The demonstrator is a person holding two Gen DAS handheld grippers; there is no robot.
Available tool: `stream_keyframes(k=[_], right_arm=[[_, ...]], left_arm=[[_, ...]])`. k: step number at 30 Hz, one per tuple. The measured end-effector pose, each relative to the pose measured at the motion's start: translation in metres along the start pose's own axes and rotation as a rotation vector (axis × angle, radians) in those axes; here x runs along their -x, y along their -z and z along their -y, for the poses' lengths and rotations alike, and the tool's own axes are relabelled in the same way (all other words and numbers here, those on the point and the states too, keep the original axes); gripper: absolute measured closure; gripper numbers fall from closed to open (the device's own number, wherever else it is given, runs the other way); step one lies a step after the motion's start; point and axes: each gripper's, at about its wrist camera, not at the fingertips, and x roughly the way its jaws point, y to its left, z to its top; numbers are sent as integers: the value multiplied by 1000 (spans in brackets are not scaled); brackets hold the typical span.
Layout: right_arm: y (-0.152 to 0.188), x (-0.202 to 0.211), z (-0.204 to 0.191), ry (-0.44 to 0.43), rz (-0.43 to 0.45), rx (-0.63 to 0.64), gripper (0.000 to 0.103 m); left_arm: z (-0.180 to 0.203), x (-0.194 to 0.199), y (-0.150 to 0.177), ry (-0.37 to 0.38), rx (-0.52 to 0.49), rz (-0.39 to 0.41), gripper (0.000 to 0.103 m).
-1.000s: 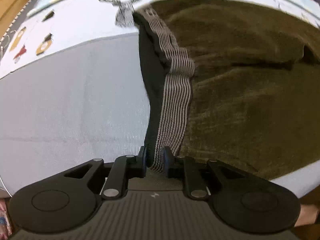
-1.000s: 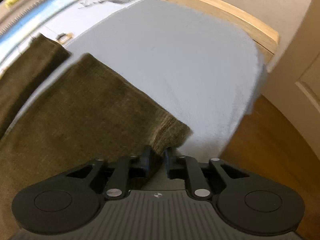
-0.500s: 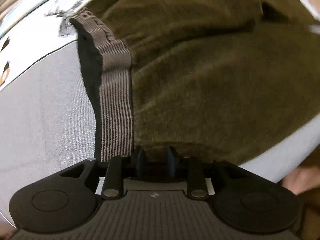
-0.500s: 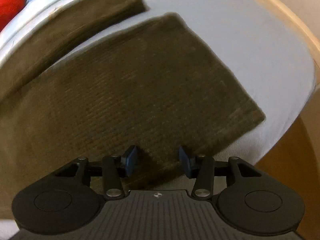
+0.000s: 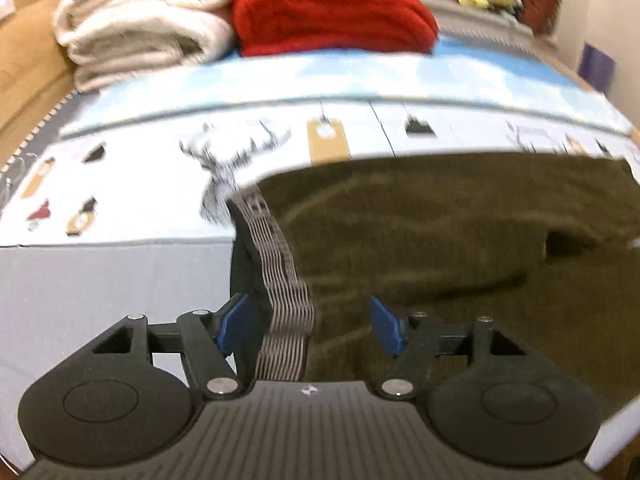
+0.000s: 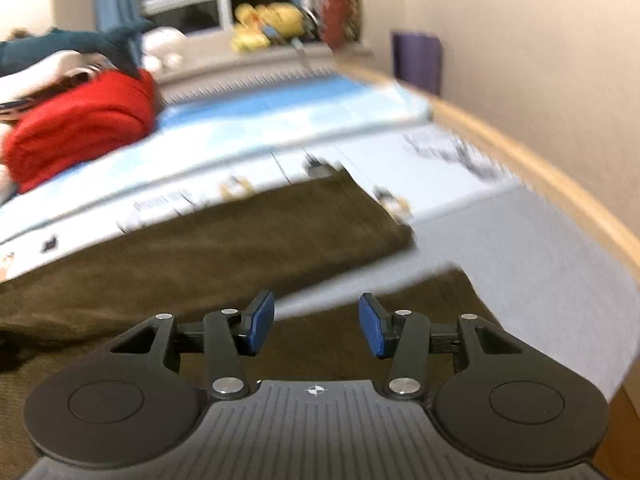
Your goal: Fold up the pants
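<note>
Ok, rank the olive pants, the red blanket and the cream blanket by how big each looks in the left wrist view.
1. Olive pants, largest by far, though nearest the camera.
2 and 3. Red blanket and cream blanket: too alike to rank.

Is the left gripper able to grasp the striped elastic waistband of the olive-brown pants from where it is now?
Probably yes. The left gripper is open, and the striped elastic waistband lies between its fingers, near the left pad, with nothing covering it.

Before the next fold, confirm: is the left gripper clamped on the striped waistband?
No. The left gripper stands open, its blue pads apart, with the striped waistband lying loose between them on the pants.
</note>
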Motion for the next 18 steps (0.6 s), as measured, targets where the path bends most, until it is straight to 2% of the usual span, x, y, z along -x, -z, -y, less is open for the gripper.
stream_keyframes(k=[4, 7, 13, 15, 18], right_arm=[[-12, 9, -33, -41, 76, 43, 53], [-22, 15, -55, -50, 125, 54, 53], [-39, 16, -95, -115, 143, -12, 53], [-43, 11, -104, -149, 139, -22, 53], [-47, 3, -125, -162, 138, -1, 53]], left_arm=[[10, 1, -13, -44, 7, 65, 29], [18, -6, -21, -70, 25, 51, 29], [17, -21, -34, -41, 97, 37, 29], [19, -24, -36, -46, 100, 25, 31], [21, -34, -43, -60, 119, 8, 44]])
